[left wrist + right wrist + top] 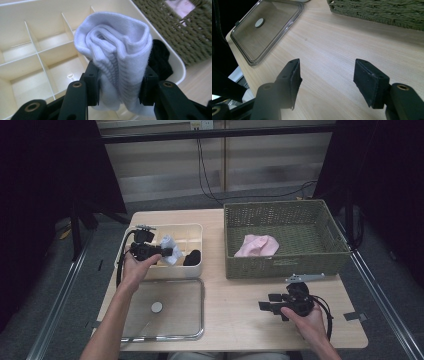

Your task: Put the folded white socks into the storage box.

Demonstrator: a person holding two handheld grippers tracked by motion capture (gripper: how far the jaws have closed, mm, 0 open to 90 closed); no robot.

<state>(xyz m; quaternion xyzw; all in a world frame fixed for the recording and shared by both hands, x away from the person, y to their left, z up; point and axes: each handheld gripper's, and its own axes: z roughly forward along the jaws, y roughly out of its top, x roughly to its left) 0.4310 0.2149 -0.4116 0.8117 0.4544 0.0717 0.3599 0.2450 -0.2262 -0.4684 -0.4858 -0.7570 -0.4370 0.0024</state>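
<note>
Holding a rolled white sock (115, 57) between its two black jaws, the left hand-held gripper (167, 252) hangs over the cream divided box (196, 269) at the left of the bench (235, 320). In the left gripper view the pads (93, 82) press on both sides of the sock, which stands up between them with its folded layers showing at the top. The jaws are about half closed, squeezing the fabric. Below the sock lie the box's small square compartments, several of them bare; which one the sock hangs above I cannot tell. A black sock (192, 257) sits in a compartment near the box's right wall, just beside the white one.

From above, the person's left hand (136, 266) grips the tool body at the box's near edge, with the forearm coming in from the bottom left.

The right hand-held gripper (263, 306) rests low over the bare bench at the near right, held by the right hand (307, 317). Its jaws stand wide apart with nothing between them; only pale wood shows in the gap.

A clear lid (165, 310) with a round white knob lies flat on the bench just in front of the box. A green woven basket (285, 262) stands at the far right, well apart from the box, with a pink cloth (257, 246) lying in it.
</note>
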